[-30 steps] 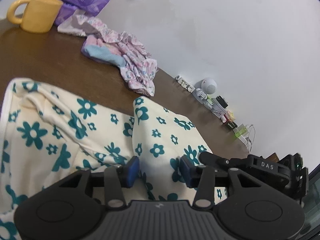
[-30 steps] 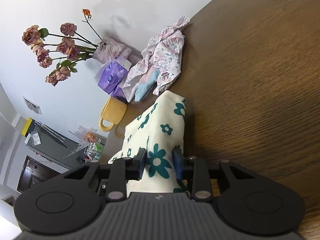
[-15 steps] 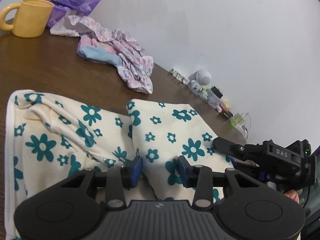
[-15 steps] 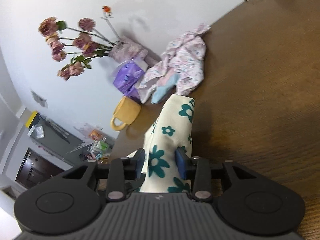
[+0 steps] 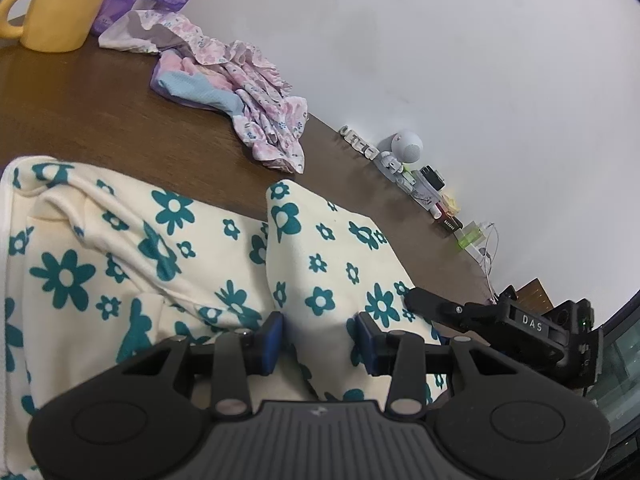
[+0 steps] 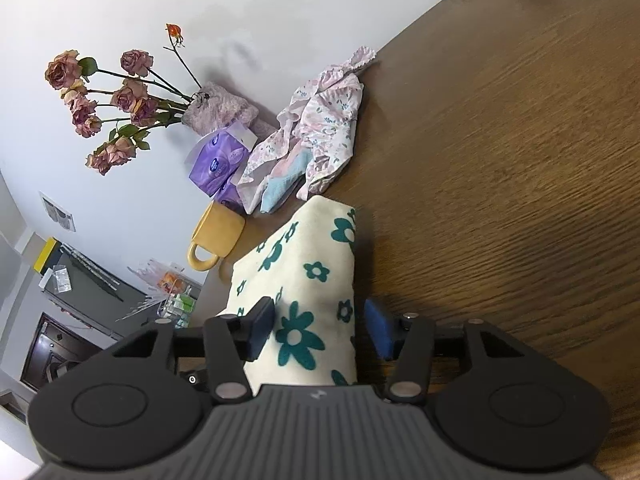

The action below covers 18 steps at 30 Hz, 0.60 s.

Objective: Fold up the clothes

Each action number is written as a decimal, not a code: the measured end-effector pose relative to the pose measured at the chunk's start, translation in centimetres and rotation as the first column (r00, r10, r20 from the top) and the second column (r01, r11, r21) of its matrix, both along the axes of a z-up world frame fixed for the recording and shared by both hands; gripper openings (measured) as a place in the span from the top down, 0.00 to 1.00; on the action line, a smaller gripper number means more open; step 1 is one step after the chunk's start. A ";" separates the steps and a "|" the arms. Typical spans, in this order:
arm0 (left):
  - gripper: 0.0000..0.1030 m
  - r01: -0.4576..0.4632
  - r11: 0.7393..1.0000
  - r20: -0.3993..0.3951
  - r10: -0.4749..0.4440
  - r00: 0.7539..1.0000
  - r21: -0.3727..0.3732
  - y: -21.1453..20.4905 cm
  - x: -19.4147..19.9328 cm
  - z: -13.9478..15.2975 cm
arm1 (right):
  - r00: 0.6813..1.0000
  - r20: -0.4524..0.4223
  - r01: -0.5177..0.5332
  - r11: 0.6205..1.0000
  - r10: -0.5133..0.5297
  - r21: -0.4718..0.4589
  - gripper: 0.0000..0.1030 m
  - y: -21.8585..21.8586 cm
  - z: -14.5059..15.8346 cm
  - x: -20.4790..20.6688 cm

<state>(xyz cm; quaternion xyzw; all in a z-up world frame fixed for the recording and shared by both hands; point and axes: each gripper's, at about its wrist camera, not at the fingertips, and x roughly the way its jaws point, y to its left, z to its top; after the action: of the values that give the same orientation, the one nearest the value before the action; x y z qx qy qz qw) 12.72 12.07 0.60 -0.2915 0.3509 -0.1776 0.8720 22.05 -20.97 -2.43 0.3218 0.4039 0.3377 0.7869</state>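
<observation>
**Ana:** Left wrist view first: the left gripper (image 5: 318, 338) is showing its blue pads spread, with a fold of the cream cotton garment printed with teal flowers (image 5: 328, 264) rising between them. The pads are not pinching it. The right gripper (image 6: 320, 330) is likewise parted around the same fold, with a gap at the right pad.

**Ben:** So both are letting the flap settle on the dark brown wooden table (image 6: 520, 160). To do this well, the person is best backing each gripper straight along its fingers, low and slow, so no pad drags the laid edge open.

**Ana:** Agreed, and the flap's far corner is lying square; it should stay that way.

**Ben:** What is hard to read?

**Ana:** The near hem is hidden under both gripper bodies, so whether cloth is touching the left pad is unclear. The garment's left side is cut off by the frame. Beyond it, the crumpled pink floral clothing (image 5: 248, 92), the yellow ceramic mug (image 5: 60, 12) and the purple tissue packs (image 6: 218, 164) are lying well apart.
</observation>
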 end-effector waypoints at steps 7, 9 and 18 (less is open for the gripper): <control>0.61 -0.003 1.000 0.004 0.003 1.000 -0.006 0.0 0.1 0.0 | 0.999 0.017 -0.047 0.999 0.047 -0.003 0.49 1.0 0.0 0.3; 0.61 -0.002 1.000 0.005 0.002 1.000 -0.009 0.0 0.1 -0.1 | 0.999 0.008 -0.049 0.999 0.049 -0.001 0.51 1.3 0.0 0.3; 0.61 -0.002 1.000 0.005 0.002 1.000 -0.031 0.2 0.1 -0.2 | 0.999 -0.006 -0.035 0.999 0.035 -0.009 0.74 1.8 1.0 -0.2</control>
<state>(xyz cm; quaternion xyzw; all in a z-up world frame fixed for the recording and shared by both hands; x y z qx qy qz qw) 12.78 12.32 0.44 -0.3048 0.3454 -0.1830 0.8685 21.88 -19.17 -1.47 0.3120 0.4133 0.3487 0.7812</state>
